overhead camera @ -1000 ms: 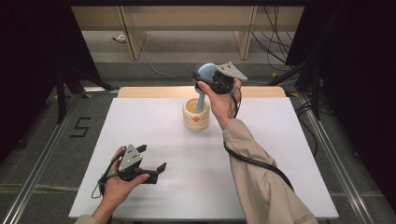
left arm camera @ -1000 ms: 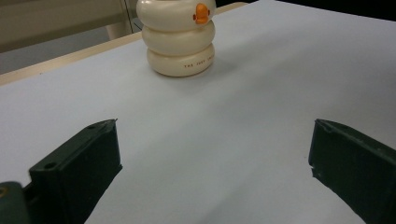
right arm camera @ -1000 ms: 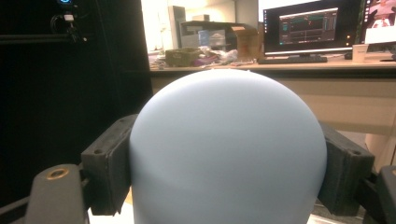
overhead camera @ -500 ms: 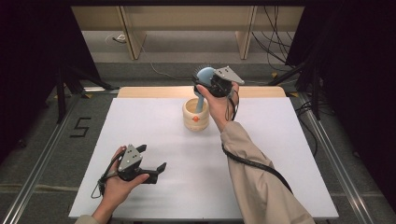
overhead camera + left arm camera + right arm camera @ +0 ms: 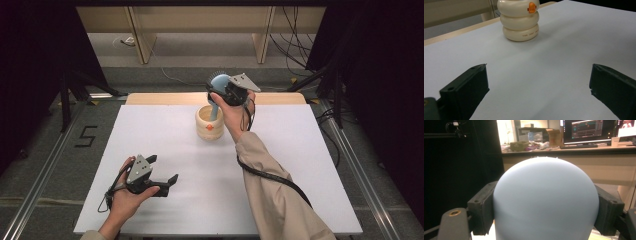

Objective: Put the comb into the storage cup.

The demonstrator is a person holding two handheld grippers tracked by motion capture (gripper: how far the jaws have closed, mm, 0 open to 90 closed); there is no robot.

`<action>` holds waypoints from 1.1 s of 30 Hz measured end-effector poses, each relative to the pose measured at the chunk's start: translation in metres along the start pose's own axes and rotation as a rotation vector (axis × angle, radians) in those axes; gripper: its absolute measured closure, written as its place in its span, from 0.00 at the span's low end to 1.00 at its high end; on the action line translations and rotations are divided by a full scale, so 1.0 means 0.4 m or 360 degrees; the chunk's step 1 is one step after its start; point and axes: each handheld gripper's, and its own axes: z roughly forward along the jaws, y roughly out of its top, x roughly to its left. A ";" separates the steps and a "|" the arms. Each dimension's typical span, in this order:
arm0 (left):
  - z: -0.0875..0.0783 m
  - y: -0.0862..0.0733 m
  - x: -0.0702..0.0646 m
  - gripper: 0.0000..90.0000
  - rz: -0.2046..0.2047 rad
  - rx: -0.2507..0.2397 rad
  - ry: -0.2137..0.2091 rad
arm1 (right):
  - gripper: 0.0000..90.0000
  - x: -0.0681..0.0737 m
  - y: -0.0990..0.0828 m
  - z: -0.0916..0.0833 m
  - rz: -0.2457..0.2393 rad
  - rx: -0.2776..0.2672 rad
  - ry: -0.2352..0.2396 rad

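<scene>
High view: the right gripper (image 5: 221,89) is hovering over the far middle of the white table (image 5: 300,165), clamping the rounded head of a pale blue brush (image 5: 218,85) whose handle is slanting down into the cream ribbed holder (image 5: 210,123) standing upright just below it; the left gripper (image 5: 167,181) is resting on the near left part of the table, well apart from the holder, its jaws standing spread with nothing between them. Left gripper view: both black jaws are sitting wide apart over bare white tabletop (image 5: 564,50), and the cream ribbed holder (image 5: 520,21), bearing a small orange mark, is standing ahead of them. Right gripper view: the two jaws are pressing against either side of the pale blue brush head (image 5: 546,200), with a desk and a monitor (image 5: 586,130) showing beyond.
</scene>
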 end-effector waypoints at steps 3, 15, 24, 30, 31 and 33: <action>0.000 0.000 0.000 0.02 -0.0002 0.0000 -0.0001 | 0.23 -0.001 -0.004 0.000 -0.0003 0.0002 -0.0007; 0.001 -0.001 0.000 0.02 -0.0002 0.0002 -0.0002 | 0.23 0.002 -0.023 0.005 0.0001 0.0025 -0.0008; 0.001 -0.001 0.000 0.02 0.0002 0.0000 -0.0004 | 0.23 0.002 -0.031 0.005 -0.0002 0.0028 -0.0008; 0.002 -0.001 -0.001 0.02 0.0001 0.0001 -0.0006 | 0.23 0.003 -0.042 0.006 -0.0004 0.0040 -0.0008; 0.002 -0.001 -0.001 0.02 0.0001 0.0000 -0.0007 | 0.23 0.003 -0.044 0.006 -0.0002 0.0041 -0.0008; 0.002 -0.001 -0.001 0.02 0.0002 0.0002 -0.0006 | 0.23 0.002 -0.049 0.006 -0.0004 0.0048 -0.0008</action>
